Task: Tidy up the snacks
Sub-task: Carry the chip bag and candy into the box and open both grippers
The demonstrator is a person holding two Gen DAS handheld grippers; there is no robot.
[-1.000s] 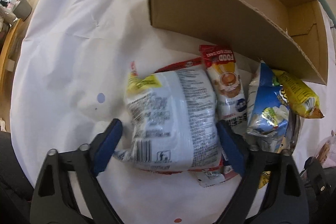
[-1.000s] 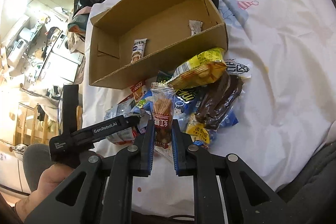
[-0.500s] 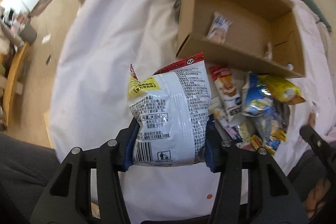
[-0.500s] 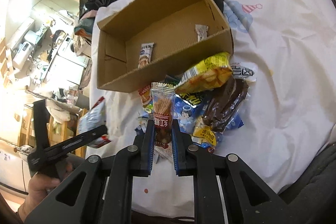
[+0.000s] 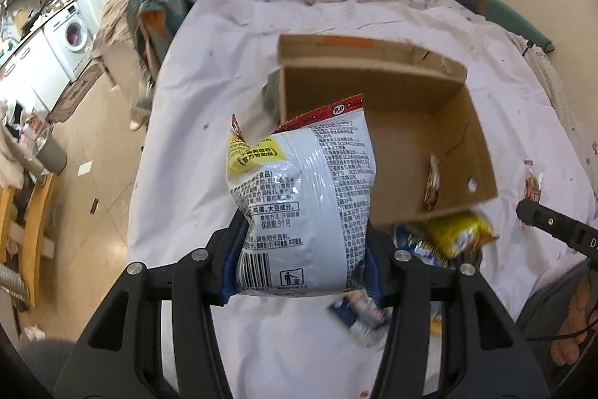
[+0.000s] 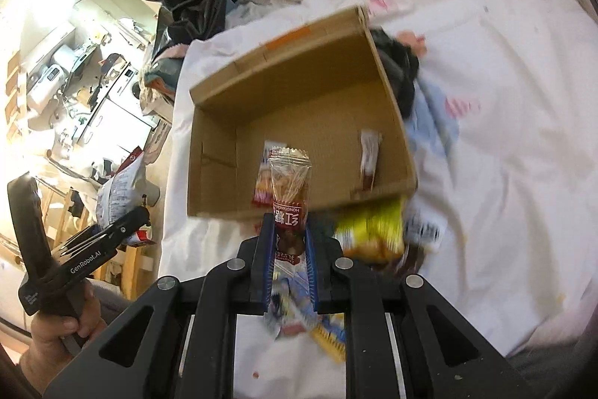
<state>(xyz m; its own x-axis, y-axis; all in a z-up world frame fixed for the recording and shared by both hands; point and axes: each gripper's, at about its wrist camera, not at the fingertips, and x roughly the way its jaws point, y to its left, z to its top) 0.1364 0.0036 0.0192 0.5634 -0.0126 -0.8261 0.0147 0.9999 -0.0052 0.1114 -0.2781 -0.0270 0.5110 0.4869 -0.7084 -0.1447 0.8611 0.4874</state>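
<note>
While clamped between the blue pads of the left gripper (image 5: 301,266), held up off the bedding: a large white crinkly plastic snack bag with black print, a yellow label and a red top edge (image 5: 302,200), jaws partly closed and pressing its lower sides. Just beyond and to the right of those jaws, an open brown cardboard box (image 5: 482,152) on a white cloth-covered surface (image 5: 194,122), with a small snack packet (image 5: 432,182) against its near right wall. Below the box's near edge, right of the jaws, a blurred pile of loose snacks including a yellow bag (image 5: 458,236).

Pinched tight in the nearly closed right gripper (image 6: 289,268): a narrow clear wrapper with a red label and brown contents (image 6: 289,189), standing upright, its top before the box interior. Inside the box past it, two small packets, one (image 6: 261,186) directly behind the wrapper and one (image 6: 370,156) further right. Left of the right jaws, a hand (image 6: 56,331) gripping the left tool's handle
</note>
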